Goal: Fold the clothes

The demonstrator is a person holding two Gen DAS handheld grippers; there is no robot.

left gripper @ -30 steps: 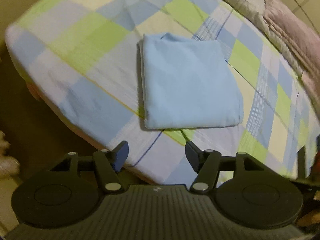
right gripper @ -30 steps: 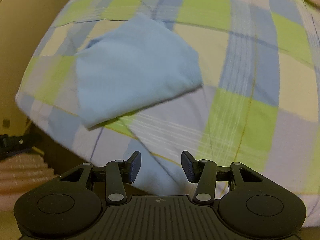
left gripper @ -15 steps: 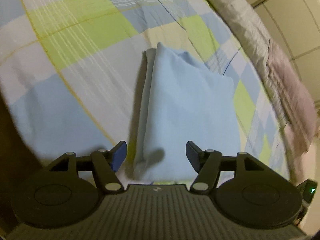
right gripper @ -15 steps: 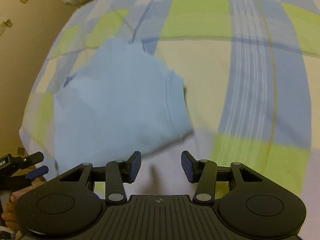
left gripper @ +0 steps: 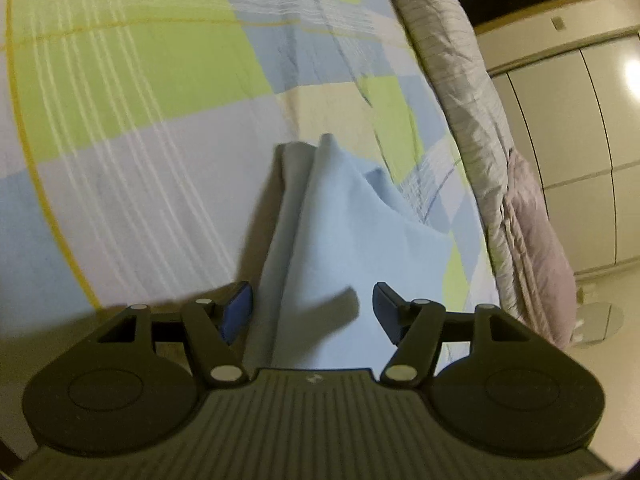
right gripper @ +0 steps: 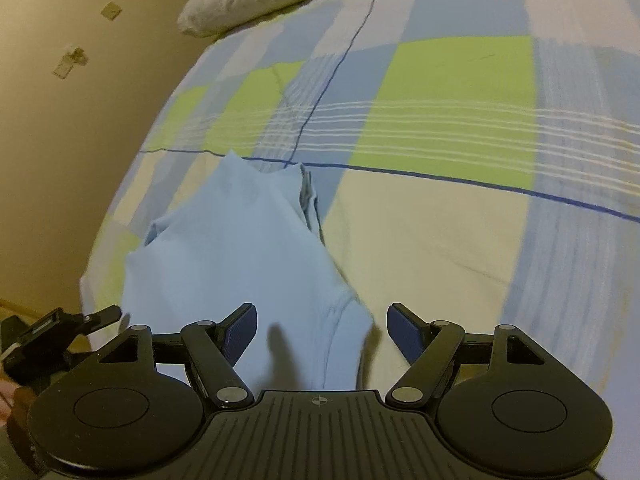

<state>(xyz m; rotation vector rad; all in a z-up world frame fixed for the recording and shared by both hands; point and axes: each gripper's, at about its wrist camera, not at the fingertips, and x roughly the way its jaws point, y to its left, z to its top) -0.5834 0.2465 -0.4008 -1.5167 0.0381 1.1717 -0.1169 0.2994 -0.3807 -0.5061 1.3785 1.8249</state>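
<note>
Left wrist view: folded light-blue garment (left gripper: 344, 240), near the bed's (left gripper: 140, 184) edge, is straddled by both wide-open grippers (left gripper: 312, 308) (right gripper: 322, 328), probably for grasping its near corners.

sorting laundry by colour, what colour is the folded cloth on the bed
Plain light blue cloth, no pattern; clearest in the right wrist view.

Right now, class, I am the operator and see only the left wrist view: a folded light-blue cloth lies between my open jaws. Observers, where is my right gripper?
Observer: The right gripper is at a near corner of the folded light-blue cloth, which lies between its jaws.
Operator: Has it gripped the cloth?
Observer: No. Its jaws stand wide apart, not closed on the fabric.
Operator: What does that side of the cloth show?
Observer: At the far right edge, several stacked layers are visible, slightly uneven.
</note>
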